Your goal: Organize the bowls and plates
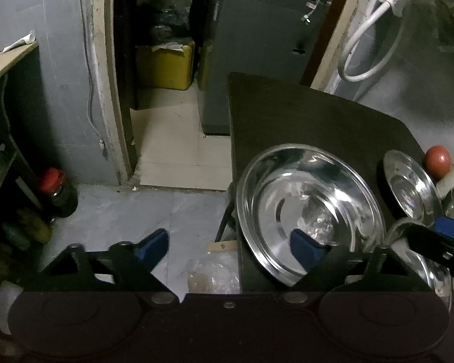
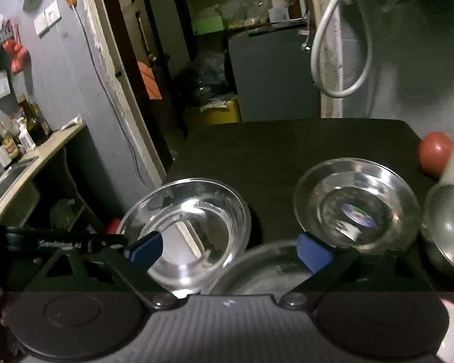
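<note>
Left wrist view: my left claw [image 1: 230,243] stands wide and holds nothing. Its right-hand fingertip [image 1: 305,246] lies over the near rim of the large steel plate [image 1: 310,208], while the other fingertip hangs past the table's edge, above the floor. That plate rests on the dark table [image 1: 302,115] at its near left corner and is empty. Beyond it, toward the table's right edge, a small steel plate [image 1: 411,187] lies flat, also empty, with a red round object [image 1: 438,157] just behind it.

Right wrist view: my right claw [image 2: 230,249] is likewise wide and grips nothing. A glass bowl [image 2: 184,227] sits at the table's near left corner, and my left-side fingertip [image 2: 145,249] overlaps its rim. A second glass dish [image 2: 355,202] stands to its right, apart from it; a round sticker shows at its centre, otherwise it is empty. A third rim [image 2: 257,267] lies directly under the claw, between the two. A steel bowl [image 2: 448,227] sits at the far right.
</note>
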Demonstrator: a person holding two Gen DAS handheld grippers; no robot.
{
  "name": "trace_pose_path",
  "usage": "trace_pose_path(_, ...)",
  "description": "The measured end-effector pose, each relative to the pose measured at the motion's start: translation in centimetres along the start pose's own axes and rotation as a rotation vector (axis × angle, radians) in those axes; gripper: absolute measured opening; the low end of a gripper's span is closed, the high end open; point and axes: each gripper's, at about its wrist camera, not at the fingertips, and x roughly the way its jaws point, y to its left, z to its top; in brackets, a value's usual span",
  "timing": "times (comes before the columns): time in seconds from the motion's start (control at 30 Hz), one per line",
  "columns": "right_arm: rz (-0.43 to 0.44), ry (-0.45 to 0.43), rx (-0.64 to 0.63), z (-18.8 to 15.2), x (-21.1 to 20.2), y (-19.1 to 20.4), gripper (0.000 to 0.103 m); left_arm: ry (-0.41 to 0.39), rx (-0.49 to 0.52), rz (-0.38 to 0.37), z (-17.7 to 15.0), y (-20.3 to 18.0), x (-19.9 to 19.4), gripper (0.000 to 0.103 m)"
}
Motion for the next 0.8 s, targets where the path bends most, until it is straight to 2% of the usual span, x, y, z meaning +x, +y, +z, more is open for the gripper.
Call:
trace_pose_path(0.17,-0.001,0.017,0.041,0.7,2.6,0.2,0.085,-0.011,-0.009,-0.035,0.3,0.4,0.7,0.068)
trace_pose_path(0.3,-0.017,0.038,0.040,0.9,4.3,0.5,0.076,0.001,-0.020,-0.065,0.5,0.5,1.4,0.047)
trace_pose_path(0.57,-0.033,0.082,0.038,1.6,6.1,0.7,0.060,-0.012,-0.051,-0.086,0.9,0.6,2.0,0.029)
trace_pose_path(0.63,-0.050,0.103,0.036,1.6,6.5,0.6,0.056,-0.008,-0.057,-0.090,0.9,0.7,2.1,0.019)
trace_pose_path(0.73,-0.060,0.117,0.044,1.4,6.8,0.3,0.046,-0.001,-0.063,-0.094,0.8,0.7,2.3,0.015)
trace_pose_path(0.8,-0.066,0.119,0.044,1.4,6.9,0.4,0.036,-0.002,-0.061,-0.091,0.8,0.6,2.3,0.010)
